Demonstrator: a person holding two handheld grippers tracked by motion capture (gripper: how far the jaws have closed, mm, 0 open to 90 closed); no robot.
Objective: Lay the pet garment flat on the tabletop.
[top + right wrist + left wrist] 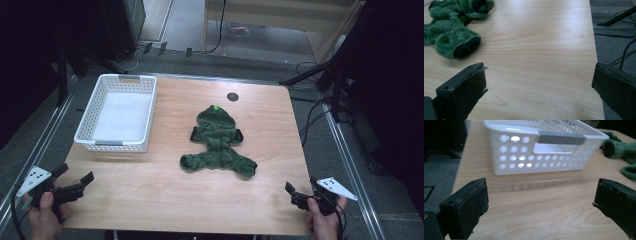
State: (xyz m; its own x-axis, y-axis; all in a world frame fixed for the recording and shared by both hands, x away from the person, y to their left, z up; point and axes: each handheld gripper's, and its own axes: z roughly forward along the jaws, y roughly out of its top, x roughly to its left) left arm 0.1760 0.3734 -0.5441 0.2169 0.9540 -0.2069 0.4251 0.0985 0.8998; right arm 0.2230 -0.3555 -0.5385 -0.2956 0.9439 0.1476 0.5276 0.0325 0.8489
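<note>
A wooden table (150,195) stands on grey floor (30,130) strewn with cables (310,120). One white basket (120,112) lies ahead of the left gripper (76,181), one green garment (217,145) ahead-left of the right gripper (300,192). Both grippers' jaws gape empty over bare wood at the near corners.

Wooden worktop (150,190) is sitting on grey carpet floor (45,125). Metal rails (350,165) are running along both sides. Small dark round disc (232,96) is lying near the far worktop edge. Black cables (310,117) are trailing on the floor at right. Light wooden furniture (320,25) is standing behind, with a reddish item (241,30) lying on the floor by it.
</note>
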